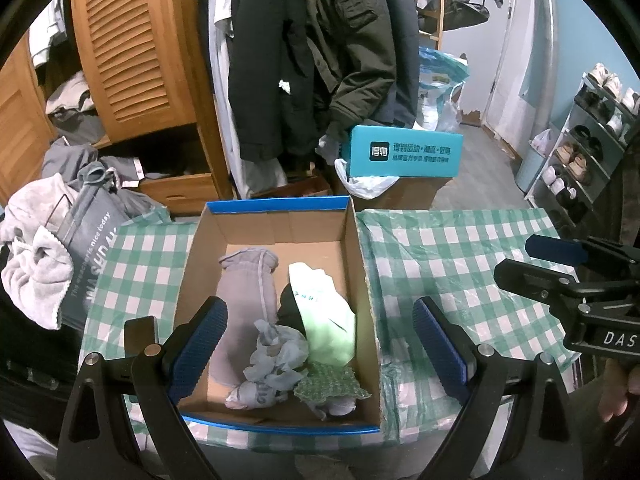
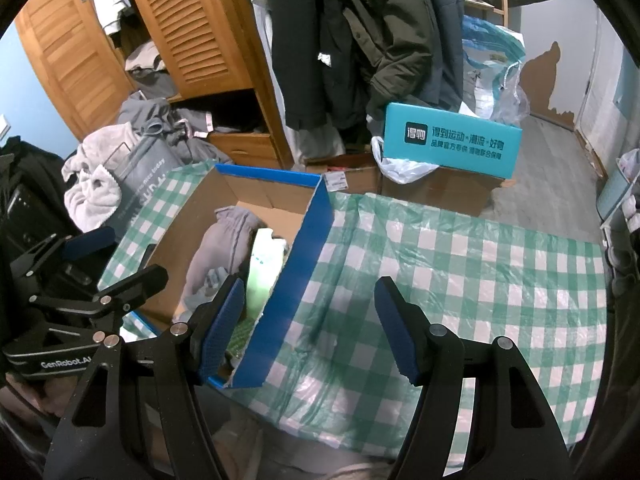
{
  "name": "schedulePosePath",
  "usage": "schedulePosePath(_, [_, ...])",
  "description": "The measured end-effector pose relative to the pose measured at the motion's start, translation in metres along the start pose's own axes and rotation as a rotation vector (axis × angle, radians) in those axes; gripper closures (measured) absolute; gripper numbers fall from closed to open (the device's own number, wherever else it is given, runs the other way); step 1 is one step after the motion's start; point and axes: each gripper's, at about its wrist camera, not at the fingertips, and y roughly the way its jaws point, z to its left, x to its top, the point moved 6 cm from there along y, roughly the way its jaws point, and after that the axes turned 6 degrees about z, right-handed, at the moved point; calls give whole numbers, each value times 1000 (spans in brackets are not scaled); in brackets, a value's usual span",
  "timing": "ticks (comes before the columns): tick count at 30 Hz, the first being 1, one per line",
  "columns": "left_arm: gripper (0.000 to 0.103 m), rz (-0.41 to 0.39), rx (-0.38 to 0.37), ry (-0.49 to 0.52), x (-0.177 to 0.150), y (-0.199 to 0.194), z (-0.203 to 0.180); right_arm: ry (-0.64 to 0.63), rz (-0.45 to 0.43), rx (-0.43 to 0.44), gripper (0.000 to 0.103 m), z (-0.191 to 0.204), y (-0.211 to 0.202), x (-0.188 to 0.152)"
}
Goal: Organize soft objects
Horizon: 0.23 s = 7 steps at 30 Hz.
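Observation:
An open cardboard box with a blue rim [image 1: 362, 264] stands on the checked tablecloth; it also shows in the right wrist view [image 2: 308, 248]. Inside lie a grey sock [image 1: 244, 300], a pale green cloth [image 1: 326, 320], a crumpled light blue cloth [image 1: 276, 356], a green patterned cloth [image 1: 328, 386] and something black [image 1: 289, 306]. My left gripper [image 1: 320, 344] is open and empty, above the box's near part. My right gripper [image 2: 310, 328] is open and empty, over the box's right wall and the cloth beside it. It also shows at the right edge of the left wrist view [image 1: 560, 264].
The table with the green checked cloth [image 2: 460, 272] stretches right of the box. A grey bag with towels [image 1: 60, 248] sits at the left. Behind are a wooden wardrobe [image 1: 132, 52], hanging coats [image 1: 320, 48], a teal box [image 1: 404, 152] and a shoe rack [image 1: 588, 140].

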Motion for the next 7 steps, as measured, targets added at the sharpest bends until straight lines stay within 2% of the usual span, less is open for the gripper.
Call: schedulePosePath(7, [8, -4, -4, 7, 1, -2, -2, 0, 0, -2, 36, 0, 0, 0])
